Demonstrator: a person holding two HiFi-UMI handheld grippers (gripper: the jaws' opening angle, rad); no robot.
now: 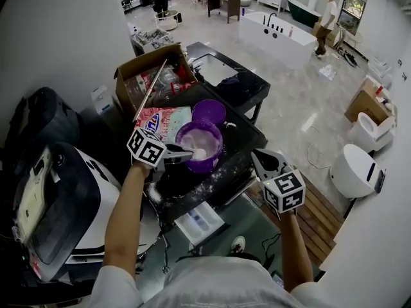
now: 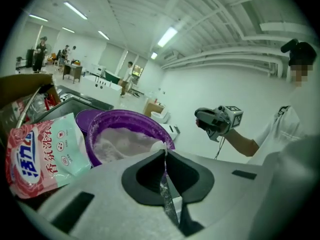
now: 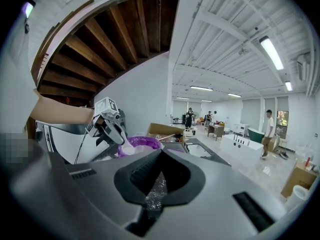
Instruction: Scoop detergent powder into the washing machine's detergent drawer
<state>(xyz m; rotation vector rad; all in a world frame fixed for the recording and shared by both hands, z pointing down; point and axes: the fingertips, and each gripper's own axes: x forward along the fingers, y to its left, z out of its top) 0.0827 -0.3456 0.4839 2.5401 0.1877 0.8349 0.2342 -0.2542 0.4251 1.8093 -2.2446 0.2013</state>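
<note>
At centre frame, the left gripper (image 1: pixel 183 154), fingers clamped on the white scoop (image 1: pixel 198 153) in the purple tub (image 1: pixel 216 162), should lift level; the right gripper (image 1: pixel 260 162) has closed, empty fingers.

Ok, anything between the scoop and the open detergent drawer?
Nothing visible. The scoop, in the left tool, sits over the purple tub; the drawer stands open nearer the person, right tool off aside.

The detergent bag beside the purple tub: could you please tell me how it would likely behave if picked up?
The bag is a creased soft pouch lying slumped, so it would probably sag and fold when lifted. Its glossy film might slip between jaws. It looks fairly flat, so it is likely light.
</note>
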